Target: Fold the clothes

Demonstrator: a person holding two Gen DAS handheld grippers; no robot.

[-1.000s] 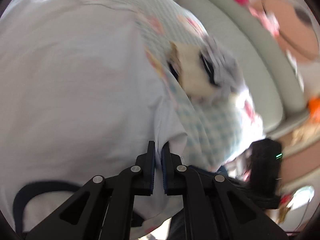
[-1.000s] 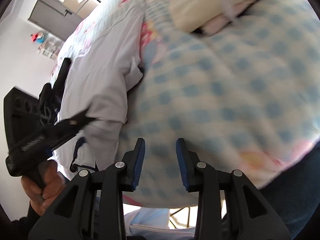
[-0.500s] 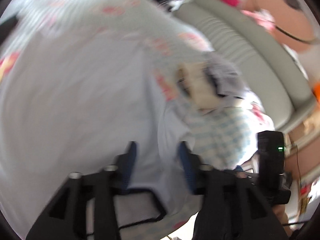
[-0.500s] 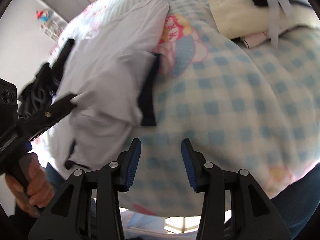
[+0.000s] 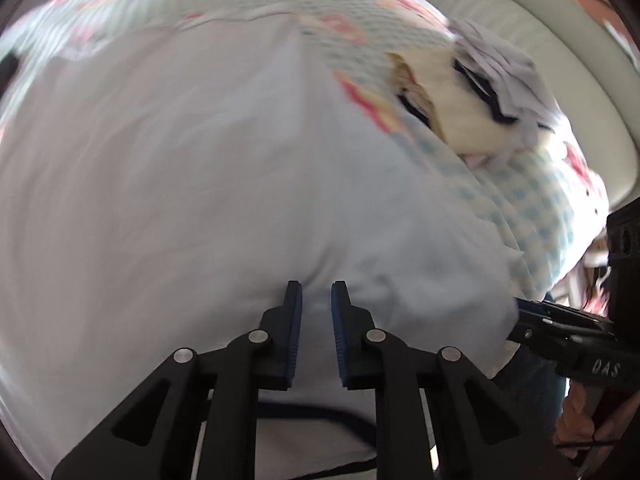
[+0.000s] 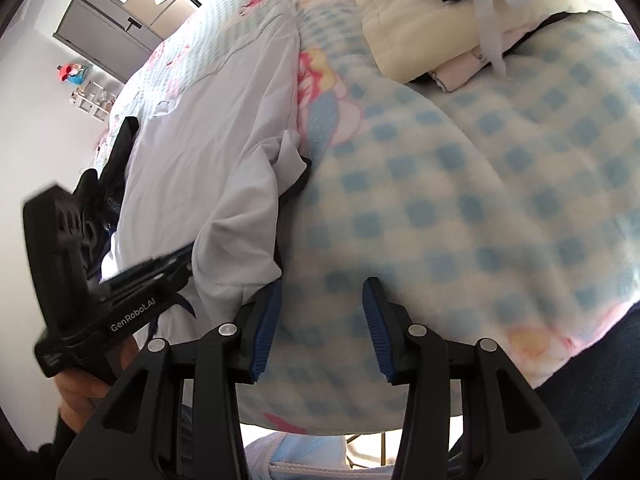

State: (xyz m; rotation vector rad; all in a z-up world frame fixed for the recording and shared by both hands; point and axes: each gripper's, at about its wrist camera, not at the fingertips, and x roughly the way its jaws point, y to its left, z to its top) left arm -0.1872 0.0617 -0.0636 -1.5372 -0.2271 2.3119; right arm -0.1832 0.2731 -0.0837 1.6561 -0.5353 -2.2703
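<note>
A white garment (image 5: 200, 168) with dark navy trim lies spread over a blue-check blanket (image 5: 540, 208) on a bed. My left gripper (image 5: 316, 296) points down at the garment's near part. Its jaws are closing, a narrow gap still shows, and white cloth lies between the pads. In the right wrist view the left gripper (image 6: 190, 258) reaches into the garment's (image 6: 224, 148) bunched near edge. My right gripper (image 6: 322, 292) stands open over the blanket (image 6: 460, 208), its left finger beside the garment's corner. It holds nothing. In the left wrist view the right gripper (image 5: 518, 318) sits at that corner.
A folded pile, cream cloth (image 5: 460, 112) under a pale item, rests on the blanket beyond the garment; the pile (image 6: 420, 36) lies far right. A grey padded edge (image 5: 540, 60) borders the bed. Dark clothing (image 6: 116, 168), a cabinet (image 6: 108, 28) and a person's hand (image 6: 80, 396) are at left.
The left gripper let go of the cloth fold, opened wide, shifted along the garment and has narrowed again. The right gripper opened a little wider and now sits closer to the garment's corner.
</note>
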